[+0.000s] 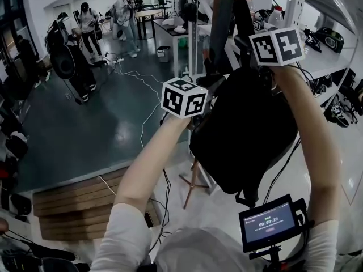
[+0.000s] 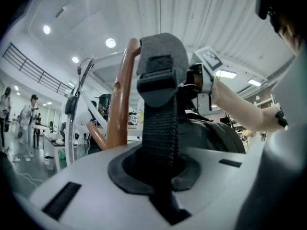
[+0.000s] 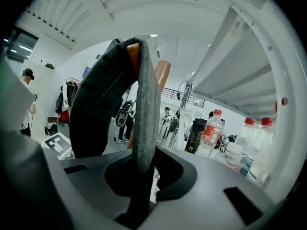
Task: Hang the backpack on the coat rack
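Note:
The black backpack [image 1: 244, 135] hangs in the air between my two raised grippers, close against the coat rack's brown wooden pole [image 1: 218, 16]. My left gripper [image 2: 160, 176] is shut on a black webbing strap [image 2: 160, 128] that runs up to a grey padded shoulder strap [image 2: 160, 56]. A curved wooden peg [image 2: 120, 99] of the rack rises just left of that strap. My right gripper [image 3: 139, 181] is shut on a grey padded strap [image 3: 145, 114], which loops over a wooden peg tip [image 3: 162, 73]. In the head view the marker cubes [image 1: 184, 98] [image 1: 276, 46] hide both sets of jaws.
White shelving [image 1: 334, 55] stands at the right, with water bottles [image 3: 212, 128] and a dark cup [image 3: 195, 135]. The rack's wooden legs [image 1: 193, 183] stand below the bag. Cables [image 1: 144, 118] cross the floor. Wooden steps [image 1: 79, 203] lie lower left. People stand far back [image 1: 126, 16].

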`<state>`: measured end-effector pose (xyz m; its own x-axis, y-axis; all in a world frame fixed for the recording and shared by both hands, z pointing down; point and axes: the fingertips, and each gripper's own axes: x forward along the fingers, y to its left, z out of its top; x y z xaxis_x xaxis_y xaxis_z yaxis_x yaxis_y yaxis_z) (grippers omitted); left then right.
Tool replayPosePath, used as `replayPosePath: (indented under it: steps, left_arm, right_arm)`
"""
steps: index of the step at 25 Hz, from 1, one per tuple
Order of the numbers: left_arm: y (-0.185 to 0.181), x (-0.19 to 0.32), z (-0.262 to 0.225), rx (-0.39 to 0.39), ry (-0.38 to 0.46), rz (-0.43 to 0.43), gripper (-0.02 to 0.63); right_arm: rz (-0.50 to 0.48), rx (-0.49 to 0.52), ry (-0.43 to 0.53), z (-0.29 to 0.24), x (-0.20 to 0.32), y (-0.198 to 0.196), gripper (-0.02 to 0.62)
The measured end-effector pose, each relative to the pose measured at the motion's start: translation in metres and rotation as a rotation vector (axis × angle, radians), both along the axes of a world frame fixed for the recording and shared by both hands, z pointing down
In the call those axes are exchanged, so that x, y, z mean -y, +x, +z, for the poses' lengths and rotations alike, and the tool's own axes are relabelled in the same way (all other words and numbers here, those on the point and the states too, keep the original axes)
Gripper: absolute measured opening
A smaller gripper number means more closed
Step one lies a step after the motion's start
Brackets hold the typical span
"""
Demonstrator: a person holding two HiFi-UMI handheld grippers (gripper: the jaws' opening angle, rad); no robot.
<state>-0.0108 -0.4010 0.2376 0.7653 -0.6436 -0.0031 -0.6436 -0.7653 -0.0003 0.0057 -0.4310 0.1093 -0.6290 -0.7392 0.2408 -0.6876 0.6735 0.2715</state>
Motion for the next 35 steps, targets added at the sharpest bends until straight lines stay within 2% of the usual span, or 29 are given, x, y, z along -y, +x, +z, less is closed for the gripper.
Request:
replayPosePath:
  steps: [5, 8, 11, 18, 23, 26, 31, 35]
  left_arm:
    - [-0.003, -0.019, -0.017, 0.037, 0.114, -0.029, 0.166]
    - [-0.003, -0.032, -0.025, 0.031, 0.132, -0.032, 0.218]
    - [0.001, -0.043, -0.028, 0.042, 0.153, -0.040, 0.222]
    - [0.009, -0.062, -0.038, 0.059, 0.208, -0.045, 0.227]
    - [-0.009, -0.081, -0.052, 0.051, 0.281, -0.122, 0.227]
    - [-0.030, -0.097, -0.060, 0.035, 0.325, -0.193, 0.227]
    - [-0.054, -0.126, -0.060, 0.053, 0.413, -0.294, 0.227]
    - [-0.063, -0.164, -0.057, 0.035, 0.451, -0.312, 0.227]
  right_arm:
    - [-0.031, 0.026, 0.006, 0.002, -0.005, 0.003, 0.043]
    - [-0.024, 0.075, 0.039, -0.009, -0.015, 0.015, 0.091]
    - [-0.010, 0.118, 0.086, -0.024, -0.025, 0.031, 0.143]
    - [-0.060, 0.225, 0.207, -0.066, -0.067, 0.047, 0.144]
    - [-0.133, 0.321, 0.233, -0.074, -0.104, 0.054, 0.144]
    - [-0.206, 0.360, 0.235, -0.064, -0.131, 0.046, 0.144]
    - [-0.299, 0.414, 0.205, -0.023, -0.165, 0.030, 0.143]
    - [-0.317, 0.443, 0.226, 0.009, -0.187, 0.023, 0.143]
